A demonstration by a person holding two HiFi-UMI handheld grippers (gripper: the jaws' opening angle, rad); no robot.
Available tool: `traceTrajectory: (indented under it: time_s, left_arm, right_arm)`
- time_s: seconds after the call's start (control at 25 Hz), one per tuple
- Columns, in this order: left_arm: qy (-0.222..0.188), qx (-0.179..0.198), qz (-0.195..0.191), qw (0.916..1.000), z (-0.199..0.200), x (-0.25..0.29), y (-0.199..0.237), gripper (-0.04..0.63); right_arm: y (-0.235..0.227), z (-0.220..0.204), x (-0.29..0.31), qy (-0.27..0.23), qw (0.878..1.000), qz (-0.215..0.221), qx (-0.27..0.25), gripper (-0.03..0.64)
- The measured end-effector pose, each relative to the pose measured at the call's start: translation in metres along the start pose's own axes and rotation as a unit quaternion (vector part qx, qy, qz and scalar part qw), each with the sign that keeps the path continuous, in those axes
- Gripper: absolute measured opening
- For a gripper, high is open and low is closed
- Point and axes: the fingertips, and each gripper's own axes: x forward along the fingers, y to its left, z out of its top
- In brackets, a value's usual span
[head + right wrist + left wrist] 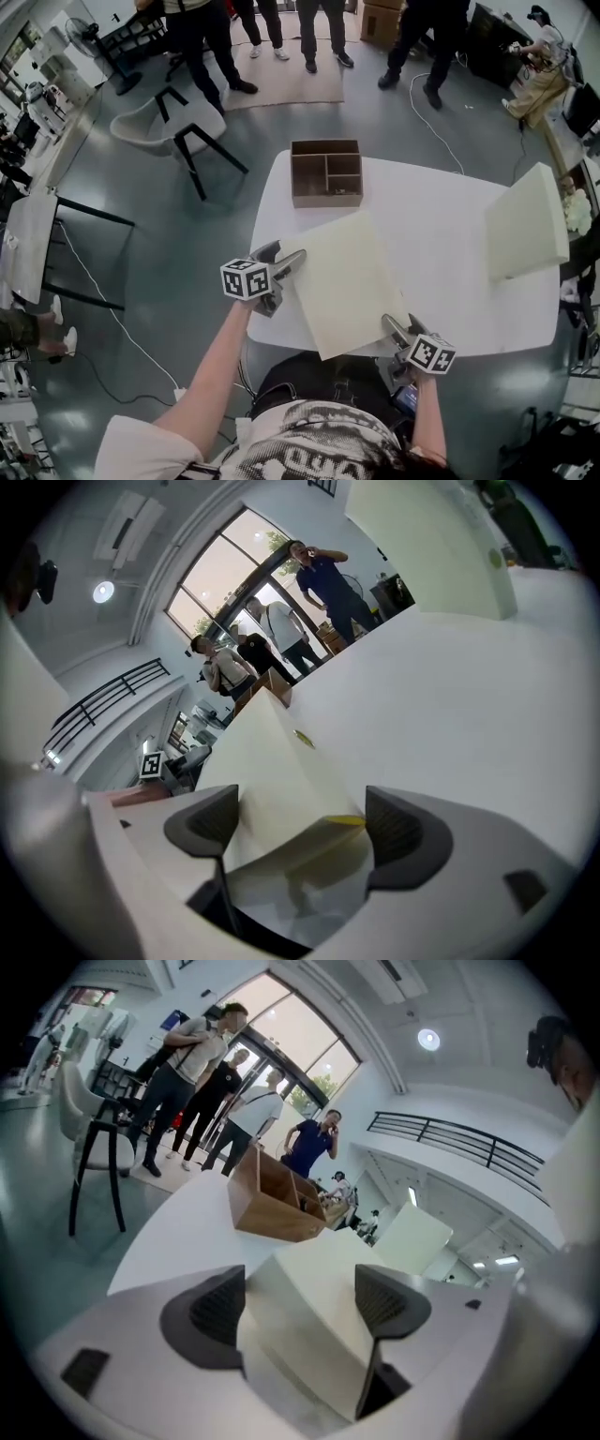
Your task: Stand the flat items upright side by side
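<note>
Head view: the cream board lies flat at the near edge of the table, overhanging it, which lets jaws reach around its thickness. The left gripper straddles its left edge, the right gripper its near right corner. Both stand wide open, apparently not yet pressing, probably poised to tip it upright.

This looks like a big open hall used as a lab or test space, not a home. The floor is smooth, grey and shiny, and a loose white cable runs across it. A tall glass front and an upper gallery with a black railing close the room. Work desks, a standing fan and cardboard boxes stand along the edges. Several people stand together near a white table.
</note>
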Motion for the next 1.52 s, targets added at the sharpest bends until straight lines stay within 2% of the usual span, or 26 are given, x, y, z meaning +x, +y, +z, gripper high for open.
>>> traceTrajectory:
  time_s: [0.08, 0.16, 0.2, 0.24, 0.32, 0.36, 0.44, 0.56, 0.68, 0.8, 0.96, 1.24, 1.52]
  left_arm:
    - [-0.035, -0.004, -0.003, 0.9994, 0.016, -0.005, -0.007, 0.333]
    - [-0.055, 0.009, -0.012, 0.9983, 0.03, -0.008, -0.019, 0.325]
    - [-0.062, 0.021, -0.017, 0.9977, 0.036, -0.008, -0.026, 0.325]
    - [-0.07, 0.031, -0.022, 0.9968, 0.043, -0.009, -0.033, 0.324]
    - [-0.092, 0.045, -0.031, 0.9943, 0.059, -0.01, -0.048, 0.324]
    - [-0.103, 0.05, -0.035, 0.9928, 0.067, -0.01, -0.055, 0.324]
    - [-0.121, 0.063, -0.043, 0.9897, 0.079, -0.01, -0.071, 0.324]
    - [-0.133, 0.1, -0.047, 0.985, 0.092, -0.011, -0.095, 0.325]
    - [-0.147, 0.131, -0.042, 0.9795, 0.101, -0.015, -0.117, 0.324]
    - [-0.158, 0.167, -0.019, 0.9729, 0.106, -0.022, -0.135, 0.325]
    - [-0.191, 0.192, 0.007, 0.9625, 0.116, -0.04, -0.163, 0.324]
    - [-0.233, 0.265, 0.059, 0.9338, 0.116, -0.06, -0.219, 0.324]
    - [-0.247, 0.33, 0.077, 0.9077, 0.1, -0.07, -0.269, 0.324]
  right_arm:
    - [-0.002, -0.002, 0.004, 0.012, 1.0, 0.012, 0.003, 0.431]
    - [0.001, 0.0, 0.004, 0.014, 0.999, 0.027, -0.019, 0.433]
    - [0.006, 0.003, 0.004, 0.015, 0.998, 0.038, -0.056, 0.431]
    - [0.014, 0.007, 0.004, 0.022, 0.992, 0.05, -0.11, 0.397]
    - [0.027, 0.014, 0.008, 0.062, 0.972, 0.074, -0.214, 0.351]
    - [0.031, 0.016, 0.01, 0.086, 0.96, 0.086, -0.251, 0.351]
    - [0.036, 0.019, 0.012, 0.123, 0.941, 0.106, -0.297, 0.376]
    - [0.04, 0.022, 0.013, 0.141, 0.92, 0.13, -0.34, 0.399]
    - [0.041, 0.025, 0.01, 0.137, 0.908, 0.151, -0.367, 0.407]
    - [0.042, 0.03, 0.008, 0.127, 0.895, 0.166, -0.394, 0.408]
    - [0.041, 0.049, 0.01, 0.104, 0.871, 0.165, -0.45, 0.408]
    - [0.032, 0.083, 0.018, 0.064, 0.827, 0.144, -0.539, 0.408]
    - [0.02, 0.101, 0.025, 0.022, 0.806, 0.102, -0.582, 0.407]
